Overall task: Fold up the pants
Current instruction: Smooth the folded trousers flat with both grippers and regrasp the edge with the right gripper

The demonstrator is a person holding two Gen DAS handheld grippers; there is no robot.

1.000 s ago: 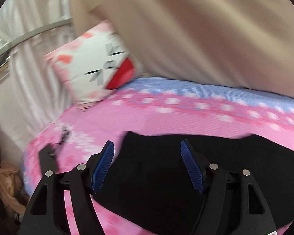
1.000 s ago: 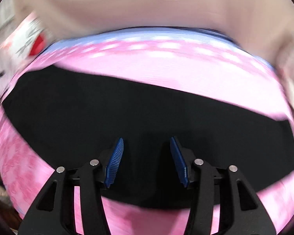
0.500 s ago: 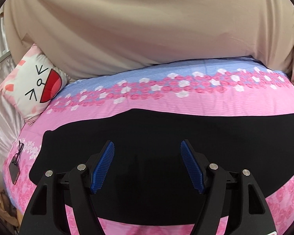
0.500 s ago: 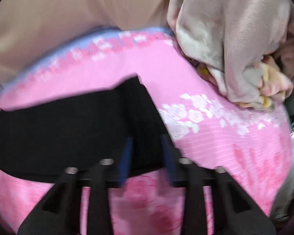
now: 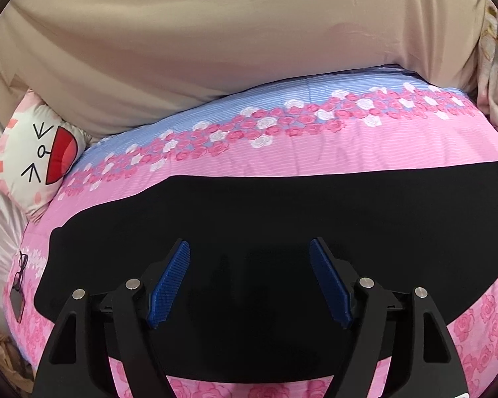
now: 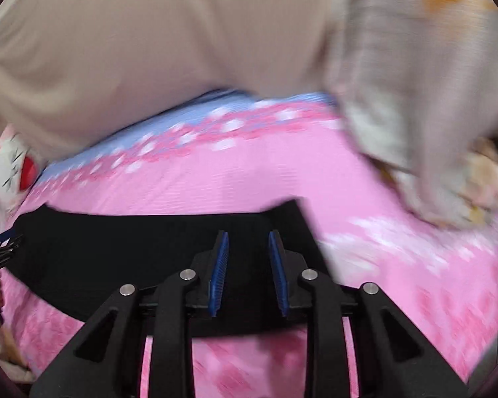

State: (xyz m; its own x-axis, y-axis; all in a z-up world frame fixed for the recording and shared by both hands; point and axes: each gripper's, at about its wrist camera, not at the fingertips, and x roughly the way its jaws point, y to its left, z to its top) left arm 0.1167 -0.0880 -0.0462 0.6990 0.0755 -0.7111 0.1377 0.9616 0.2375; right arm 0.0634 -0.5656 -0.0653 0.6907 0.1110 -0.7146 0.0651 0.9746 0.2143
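Black pants (image 5: 282, 205) lie flat in a long strip across the pink flowered bed sheet (image 5: 348, 152). My left gripper (image 5: 249, 242) hovers over the strip's left half, pointing down at it. Its jaws stand wide and are opening, with nothing between the pads. In the blurred right wrist view, the right gripper (image 6: 248, 232) is over the pants (image 6: 132, 242) near their right end, whose corner lies just to its right. Those jaws are narrow and opening slightly, and the pads press on nothing.
A cat-face pillow (image 5: 33, 162) leans at the bed's far left. Beige cloth (image 5: 215, 49) hangs behind the bed. Glasses (image 5: 23, 262) and a small dark device (image 5: 16, 301) lie on the sheet's left edge. A crumpled floral blanket (image 6: 415, 99) is piled at the right end.
The left view has swung right, so the pillow now sits at the far left. The right gripper moved to the pants' right end, and its jaws narrowed from wide to a small gap.
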